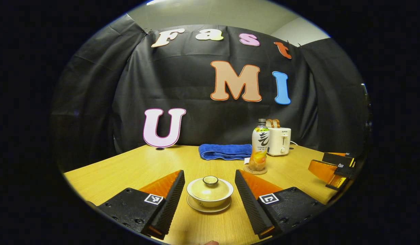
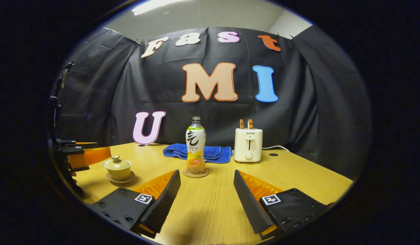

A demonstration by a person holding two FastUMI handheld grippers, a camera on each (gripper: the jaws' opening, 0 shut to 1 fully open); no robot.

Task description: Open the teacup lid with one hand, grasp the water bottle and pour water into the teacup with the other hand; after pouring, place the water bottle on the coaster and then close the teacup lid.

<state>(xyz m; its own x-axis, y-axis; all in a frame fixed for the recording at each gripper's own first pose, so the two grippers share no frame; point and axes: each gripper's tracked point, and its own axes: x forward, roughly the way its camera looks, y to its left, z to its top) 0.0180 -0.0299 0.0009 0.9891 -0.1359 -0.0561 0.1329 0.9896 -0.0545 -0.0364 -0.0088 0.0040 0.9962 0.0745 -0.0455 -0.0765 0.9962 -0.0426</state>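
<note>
Left gripper (image 1: 210, 200) jaws wide, empty; lidded teacup (image 1: 210, 193) dead ahead between fingers, lid knob (image 1: 210, 180) up. Right gripper (image 2: 206, 200) jaws wide, empty; water bottle (image 2: 195, 146) upright on coaster (image 2: 195, 174), ahead, slightly left, farther up bench (image 2: 298, 177). Left nearer teacup.

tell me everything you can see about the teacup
The teacup is a small, glossy, cream-coloured bowl that looks ceramic. Its domed lid, with a dark-rimmed round knob, is on and sits level. The cup stands upright on a matching saucer on the wooden table. The left gripper is open with a finger on either side of the cup, neither touching it.
</note>
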